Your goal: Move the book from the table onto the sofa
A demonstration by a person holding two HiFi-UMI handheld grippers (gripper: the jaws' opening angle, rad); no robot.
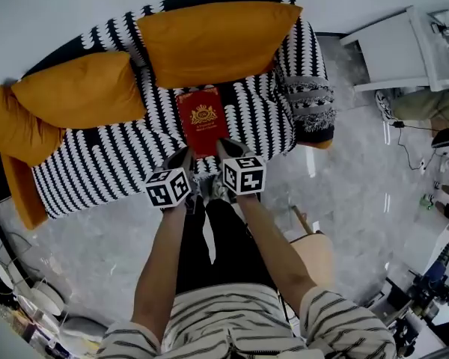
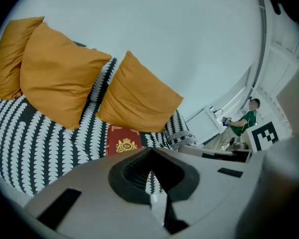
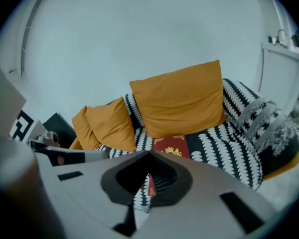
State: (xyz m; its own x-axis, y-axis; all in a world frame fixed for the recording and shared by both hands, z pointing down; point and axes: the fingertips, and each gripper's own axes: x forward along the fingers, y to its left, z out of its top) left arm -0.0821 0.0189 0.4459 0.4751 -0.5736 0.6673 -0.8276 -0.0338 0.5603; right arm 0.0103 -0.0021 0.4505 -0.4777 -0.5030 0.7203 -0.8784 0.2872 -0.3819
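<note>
A red book (image 1: 202, 120) with a gold crest lies flat on the seat of the black-and-white patterned sofa (image 1: 112, 159), just in front of the big orange cushion (image 1: 213, 40). Both grippers hover at the book's near edge. The left gripper (image 1: 182, 158) is shut with nothing in it, and the right gripper (image 1: 228, 149) is likewise shut and empty. In the left gripper view the book (image 2: 122, 141) shows beyond the closed left gripper (image 2: 150, 158). The right gripper view shows the book (image 3: 172, 146) past the closed right gripper (image 3: 148, 159).
More orange cushions (image 1: 78, 88) lean on the sofa's left part. A grey fringed throw (image 1: 310, 99) hangs over the right armrest. A white cabinet (image 1: 404, 51) stands at the far right, a wooden seat (image 1: 314, 254) near my legs, and a person in green (image 2: 244, 121) is far off.
</note>
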